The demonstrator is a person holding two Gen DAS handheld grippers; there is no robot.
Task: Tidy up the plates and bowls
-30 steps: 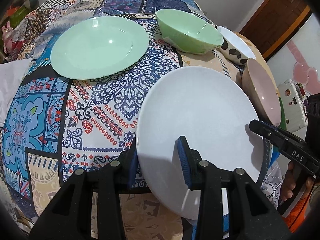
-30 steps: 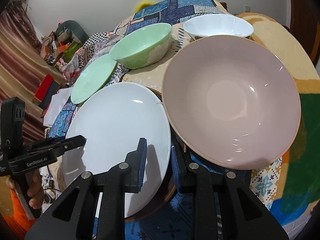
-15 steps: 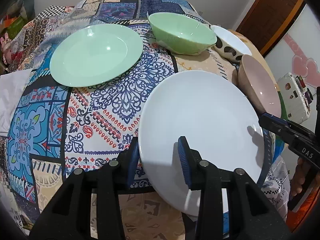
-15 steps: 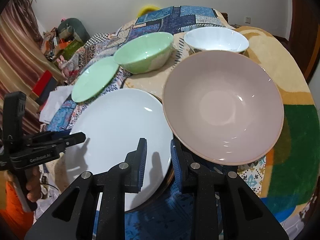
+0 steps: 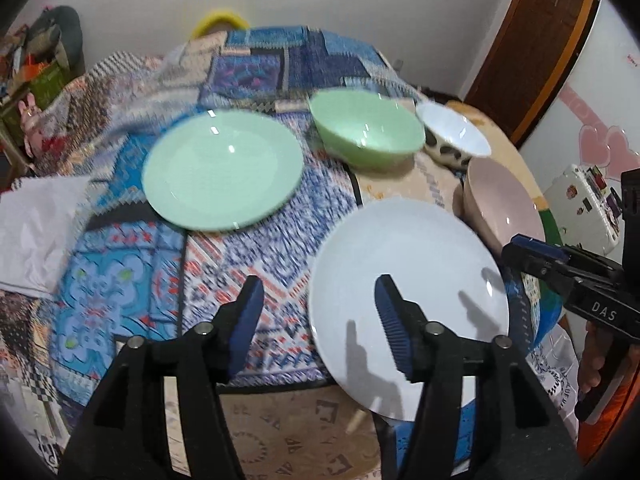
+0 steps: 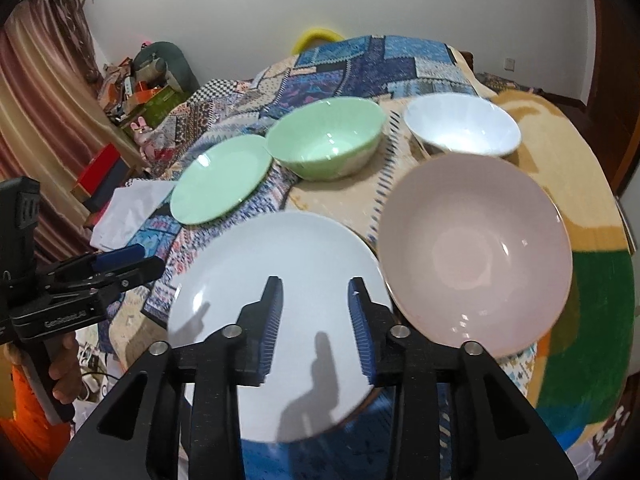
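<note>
The white plate [image 6: 276,280] is lying flat at the near edge of the table [image 5: 280,216], and both grippers are hanging over it. The left gripper [image 5: 318,316] is spreading its jaws, nothing between them. The right gripper [image 6: 315,318] is opening too, pads clear of the plate. Just right of the white plate is sitting the pink bowl [image 6: 476,248]. Beyond it are sitting the green bowl [image 6: 326,142] and white bowl [image 6: 462,124]; the green plate [image 5: 222,170] is lying further left.
</note>
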